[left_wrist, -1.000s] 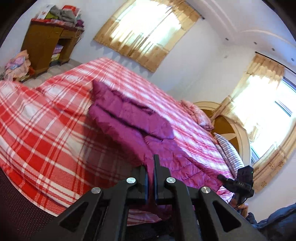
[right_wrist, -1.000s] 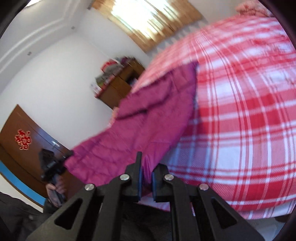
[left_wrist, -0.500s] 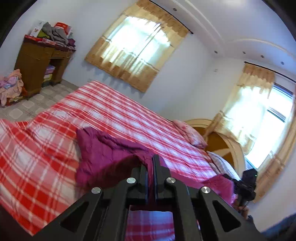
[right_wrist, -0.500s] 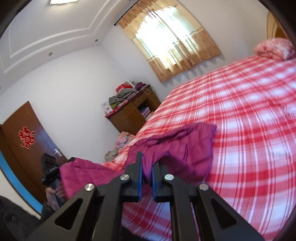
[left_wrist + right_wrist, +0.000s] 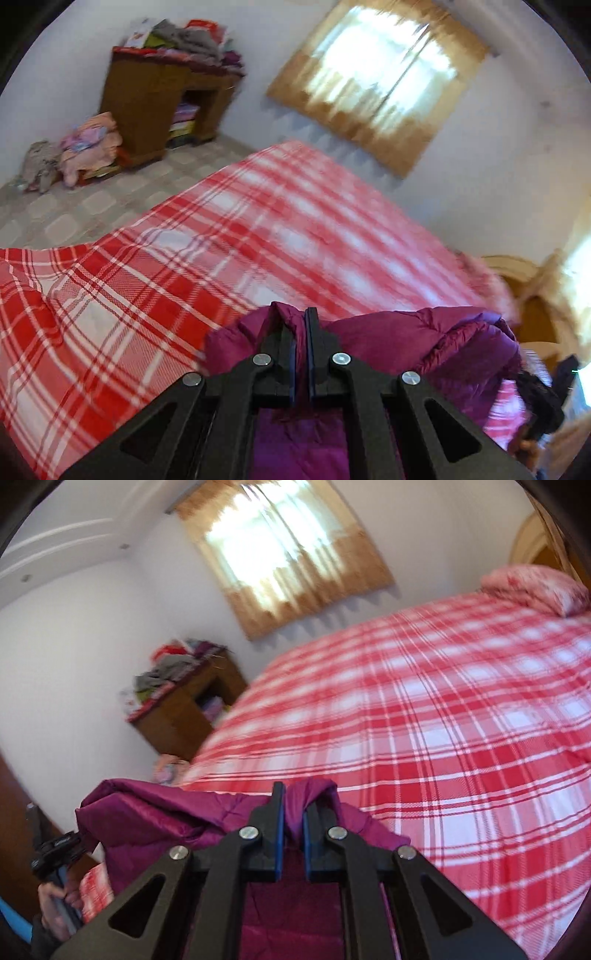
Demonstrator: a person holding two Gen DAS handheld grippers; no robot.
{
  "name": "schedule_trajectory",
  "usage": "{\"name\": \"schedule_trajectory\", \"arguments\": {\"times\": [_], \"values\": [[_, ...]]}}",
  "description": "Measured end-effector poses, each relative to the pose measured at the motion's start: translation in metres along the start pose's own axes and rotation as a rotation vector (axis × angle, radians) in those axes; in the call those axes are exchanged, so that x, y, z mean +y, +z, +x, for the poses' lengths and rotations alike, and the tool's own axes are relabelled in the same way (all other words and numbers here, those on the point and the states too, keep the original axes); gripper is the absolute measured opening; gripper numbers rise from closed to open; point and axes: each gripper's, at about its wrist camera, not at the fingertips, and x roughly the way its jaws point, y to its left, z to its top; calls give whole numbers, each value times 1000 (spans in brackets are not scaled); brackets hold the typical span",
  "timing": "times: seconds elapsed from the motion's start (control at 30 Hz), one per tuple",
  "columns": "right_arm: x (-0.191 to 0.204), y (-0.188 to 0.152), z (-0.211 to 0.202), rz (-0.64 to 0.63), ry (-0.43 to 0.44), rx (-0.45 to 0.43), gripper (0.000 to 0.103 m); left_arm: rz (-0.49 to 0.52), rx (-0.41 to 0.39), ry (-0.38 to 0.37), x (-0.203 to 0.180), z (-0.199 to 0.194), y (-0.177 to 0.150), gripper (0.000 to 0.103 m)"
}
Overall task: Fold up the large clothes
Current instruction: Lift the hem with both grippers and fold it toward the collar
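A magenta quilted jacket [image 5: 424, 343] is held up over the near edge of a bed with a red and white plaid cover [image 5: 155, 295]. My left gripper [image 5: 301, 317] is shut on one edge of the jacket, fabric pinched between its pads. My right gripper [image 5: 293, 794] is shut on another edge of the jacket [image 5: 177, 819], with a fold sticking up between its fingers. The cloth spans between both grippers and hangs below them. Each view shows the other gripper at its side, the right gripper [image 5: 543, 402] and the left gripper [image 5: 55, 853].
The plaid bed [image 5: 443, 720] stretches ahead with a pink pillow [image 5: 535, 587] at its head. A wooden desk [image 5: 162, 99] piled with clothes stands against the far wall, and a heap of clothes [image 5: 88, 147] lies on the tiled floor. Curtained windows [image 5: 280, 554] are behind.
The jacket has been lifted off the bed and drawn toward the near edge. Both grippers have swung sideways with it, staying shut. The cover where the jacket lay is bare.
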Motion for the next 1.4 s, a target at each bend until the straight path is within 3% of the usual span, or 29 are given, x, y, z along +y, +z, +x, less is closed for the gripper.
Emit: {"name": "schedule_trajectory", "arguments": {"times": [0.13, 0.2, 0.27, 0.3, 0.33, 0.37, 0.43, 0.5, 0.57, 0.6, 0.63, 0.7, 0.77, 0.83, 0.97, 1.07, 1.17, 1.23, 1.3, 1.4], "values": [[-19, -16, 68, 18, -123, 66, 16, -29, 79, 117, 16, 64, -8, 4], [-30, -25, 91, 45, -160, 96, 29, -78, 117, 123, 30, 87, -16, 4], [-44, -38, 108, 85, -193, 125, 56, -129, 154, 94, 41, 100, -21, 4], [-52, -45, 113, 109, -199, 129, 62, -165, 167, 62, 48, 104, -23, 4], [-59, -50, 115, 132, -209, 128, 80, -197, 175, 33, 53, 105, -23, 5], [-62, -52, 116, 152, -217, 131, 85, -245, 186, -6, 63, 106, -23, 5], [-72, -52, 114, 203, -197, 130, 86, -318, 202, -65, 74, 102, -19, 5], [-70, -51, 112, 200, -196, 136, 86, -351, 197, -76, 80, 91, -11, 6], [-67, -48, 108, 187, -197, 146, 86, -324, 148, -72, 78, 71, 2, 13], [-64, -45, 101, 174, -192, 137, 86, -301, 119, -59, 74, 60, 8, 26], [-60, -41, 90, 158, -187, 110, 86, -279, 83, -42, 71, 48, 15, 46], [-50, -31, 66, 114, -180, 37, 82, -238, 4, -13, 63, 22, 26, 69], [-36, -22, 40, 49, -191, -16, 69, -174, -58, 17, 49, 4, 30, 70], [-14, -14, 21, -34, -198, -39, 57, -10, -74, 58, 12, -6, 26, 70], [48, -7, 17, -167, -142, -14, 54, 259, -38, 93, -69, 11, -5, 70], [94, -17, 46, -236, -106, 40, 50, 279, 38, 77, -103, 43, -29, 70], [114, -36, 93, -291, -152, 101, 41, 319, 103, 128, -126, 87, -55, 70], [114, -50, 125, -323, -225, 143, 33, 376, 111, 177, -133, 105, -66, 70], [105, -63, 152, -339, -267, 177, 33, 430, 109, 222, -132, 116, -79, 70], [83, -76, 166, -311, -246, 197, 33, 368, 116, 201, -113, 125, -83, 71]]}}
